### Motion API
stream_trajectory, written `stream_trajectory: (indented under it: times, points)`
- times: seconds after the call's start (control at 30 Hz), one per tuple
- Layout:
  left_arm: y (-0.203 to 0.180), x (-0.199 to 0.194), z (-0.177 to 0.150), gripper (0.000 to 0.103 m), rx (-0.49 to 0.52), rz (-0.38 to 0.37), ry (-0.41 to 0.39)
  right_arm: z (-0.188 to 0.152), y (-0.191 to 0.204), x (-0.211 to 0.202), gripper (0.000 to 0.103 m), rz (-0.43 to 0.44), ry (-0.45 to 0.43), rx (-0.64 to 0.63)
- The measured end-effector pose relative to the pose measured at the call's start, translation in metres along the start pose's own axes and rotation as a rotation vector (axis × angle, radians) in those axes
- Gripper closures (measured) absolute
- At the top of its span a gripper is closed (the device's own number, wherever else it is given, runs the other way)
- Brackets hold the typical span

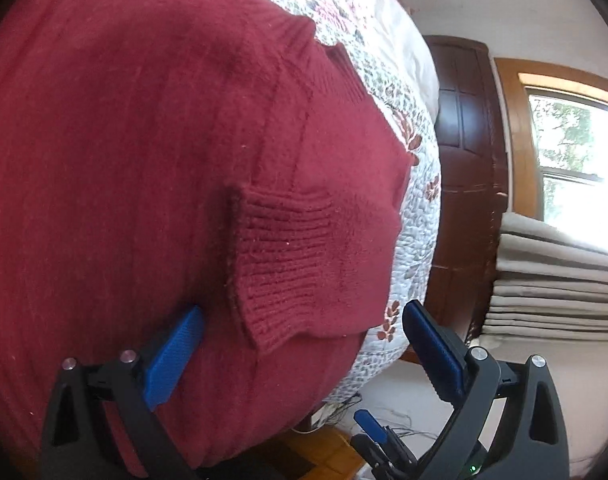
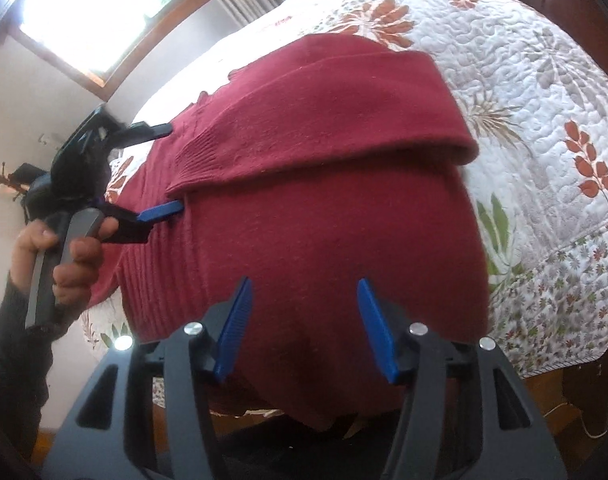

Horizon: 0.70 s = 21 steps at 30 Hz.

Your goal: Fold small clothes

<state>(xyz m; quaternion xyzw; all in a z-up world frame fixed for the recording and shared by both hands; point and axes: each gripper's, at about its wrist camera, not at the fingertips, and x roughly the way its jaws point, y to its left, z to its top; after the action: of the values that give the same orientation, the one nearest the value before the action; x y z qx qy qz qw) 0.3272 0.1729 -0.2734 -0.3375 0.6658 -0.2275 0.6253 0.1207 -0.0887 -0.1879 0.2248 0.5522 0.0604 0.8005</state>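
A dark red knit sweater (image 1: 144, 160) lies flat on a floral quilt (image 1: 415, 200). One sleeve (image 2: 343, 120) is folded across the body, and its ribbed cuff (image 1: 304, 264) rests on top. My left gripper (image 1: 304, 309) is open, with one blue pad on the sweater and the other over the quilt's edge, so the cuff lies between the fingers untouched. In the right wrist view a hand (image 2: 72, 256) holds this left gripper (image 2: 166, 170) at the cuff. My right gripper (image 2: 304, 281) is open over the sweater's lower body, holding nothing.
The quilt (image 2: 543, 160) extends to the right of the sweater and drops off at the bed's edge. A dark wooden door (image 1: 463, 160), a window (image 1: 575, 152) and a stack of folded beige cloth (image 1: 555, 280) stand beyond the bed. Cables (image 1: 403, 428) lie on the floor.
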Motion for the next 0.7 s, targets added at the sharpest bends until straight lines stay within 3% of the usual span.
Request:
stream_trajectory:
  times: [0.13, 0.23, 0.43, 0.53, 0.7]
  points:
    - [-0.001, -0.001, 0.002, 0.059, -0.011, 0.090, 0.007, -0.002, 0.011, 0.000, 0.047, 0.012, 0.003, -0.040]
    - [-0.001, -0.002, 0.003, 0.081, 0.001, 0.159, 0.000, -0.006, 0.014, 0.001, 0.047, 0.021, 0.018, -0.053]
    - [-0.011, -0.011, 0.001, 0.092, 0.073, 0.209, -0.035, -0.006, 0.013, -0.002, 0.047, 0.016, 0.013, -0.062]
    - [-0.016, -0.015, 0.001, 0.097, 0.087, 0.168, -0.052, -0.005, 0.012, -0.003, 0.047, 0.011, 0.008, -0.063]
    - [-0.015, -0.025, 0.002, 0.097, 0.107, 0.147, -0.076, -0.005, 0.014, -0.004, 0.047, 0.010, 0.008, -0.071]
